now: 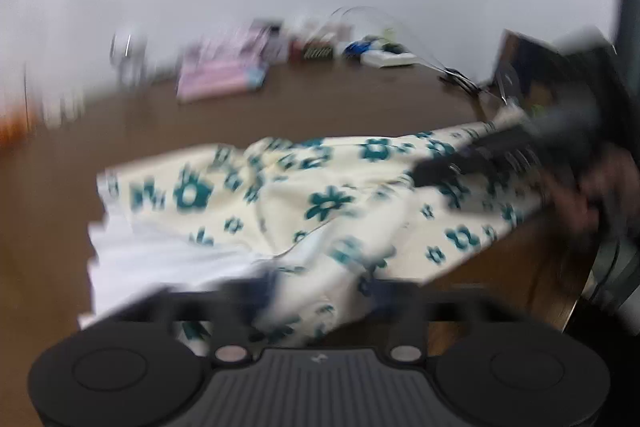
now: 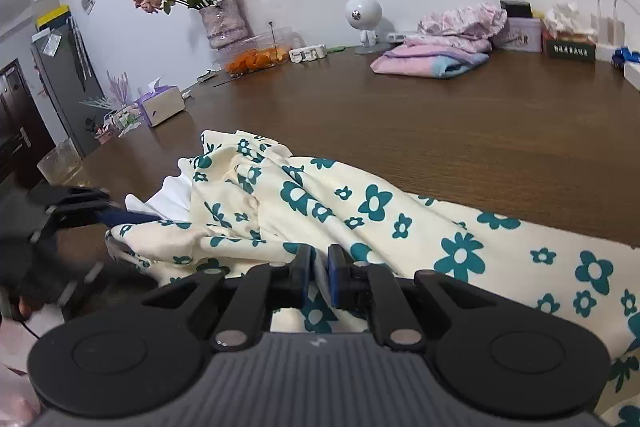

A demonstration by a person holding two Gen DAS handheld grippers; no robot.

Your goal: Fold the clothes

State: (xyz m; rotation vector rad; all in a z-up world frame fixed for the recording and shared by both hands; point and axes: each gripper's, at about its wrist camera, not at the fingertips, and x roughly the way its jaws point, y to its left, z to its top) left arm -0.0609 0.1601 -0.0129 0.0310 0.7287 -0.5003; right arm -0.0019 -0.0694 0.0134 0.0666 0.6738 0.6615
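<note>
A cream garment with teal flowers [image 2: 400, 219] lies crumpled on the brown wooden table [image 2: 440, 115], its white lining showing at the left end. My right gripper [image 2: 320, 267] is shut on a fold of the cloth near the front edge. The left wrist view is blurred. There the garment [image 1: 320, 203] fills the middle, and my left gripper [image 1: 320, 287] has its fingers apart with cloth lying between them. The right gripper [image 1: 440, 171] shows at the garment's right end. In the right wrist view the left gripper [image 2: 116, 217] touches the garment's left edge.
Folded pink clothes [image 2: 432, 63] sit at the back of the table. A vase of flowers [image 2: 224, 21], a container of orange pieces [image 2: 260, 57], a tissue box [image 2: 162, 105], a white figurine [image 2: 366, 23] and boxes [image 2: 568, 45] line the far edges. A glass [image 2: 60, 163] stands at the left.
</note>
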